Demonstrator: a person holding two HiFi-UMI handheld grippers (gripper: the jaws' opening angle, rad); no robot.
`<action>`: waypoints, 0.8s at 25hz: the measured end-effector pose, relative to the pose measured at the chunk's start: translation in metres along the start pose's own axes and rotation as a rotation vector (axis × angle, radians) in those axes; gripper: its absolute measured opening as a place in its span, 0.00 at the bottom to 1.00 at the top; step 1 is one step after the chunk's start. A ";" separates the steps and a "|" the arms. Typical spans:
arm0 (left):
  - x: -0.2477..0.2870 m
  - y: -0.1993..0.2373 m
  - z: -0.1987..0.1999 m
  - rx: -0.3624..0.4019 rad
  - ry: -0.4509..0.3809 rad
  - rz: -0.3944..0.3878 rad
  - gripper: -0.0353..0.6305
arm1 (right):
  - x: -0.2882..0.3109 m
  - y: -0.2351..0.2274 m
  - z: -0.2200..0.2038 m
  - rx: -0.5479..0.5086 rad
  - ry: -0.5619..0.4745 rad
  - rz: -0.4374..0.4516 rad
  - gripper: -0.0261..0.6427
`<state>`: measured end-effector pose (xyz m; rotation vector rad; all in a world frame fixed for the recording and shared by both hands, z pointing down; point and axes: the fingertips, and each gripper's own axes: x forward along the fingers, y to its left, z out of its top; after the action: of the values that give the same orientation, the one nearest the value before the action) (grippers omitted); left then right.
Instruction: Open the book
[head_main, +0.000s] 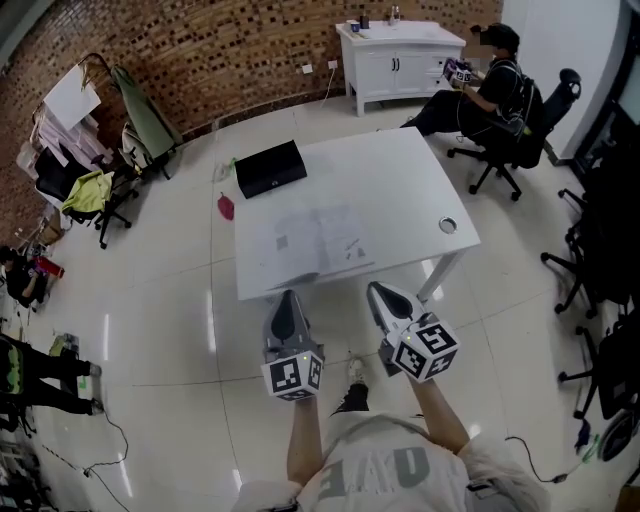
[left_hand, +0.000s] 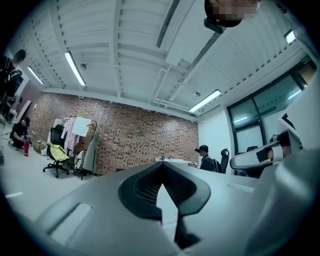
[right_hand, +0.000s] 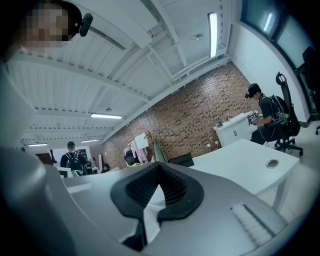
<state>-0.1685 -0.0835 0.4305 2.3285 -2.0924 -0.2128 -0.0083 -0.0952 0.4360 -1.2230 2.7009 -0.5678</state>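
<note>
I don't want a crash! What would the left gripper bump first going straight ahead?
Probably the open book on the white table, just ahead of the left gripper; it might skim above it, height is unclear.

White table (head_main: 400, 170): book (head_main: 315, 240) open near front edge, black case (head_main: 270, 168) far-left corner.

We hold the left gripper (head_main: 288, 300) and, just to its right, the right gripper (head_main: 380, 294), both pointing roughly level. Each has its jaws pressed together, nothing between. Our bare forearms (head_main: 303, 440) extend behind them.
</note>
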 end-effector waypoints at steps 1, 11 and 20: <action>-0.018 -0.010 0.002 -0.001 0.000 -0.002 0.08 | -0.021 0.007 -0.006 0.000 -0.002 0.001 0.05; -0.226 -0.127 0.015 -0.021 0.020 -0.059 0.08 | -0.239 0.095 -0.065 -0.025 0.052 0.021 0.04; -0.318 -0.160 0.061 0.037 -0.022 -0.073 0.08 | -0.316 0.158 -0.054 -0.089 0.013 0.046 0.04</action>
<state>-0.0482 0.2540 0.3862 2.4372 -2.0399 -0.2035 0.0775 0.2513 0.4115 -1.1781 2.7848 -0.4553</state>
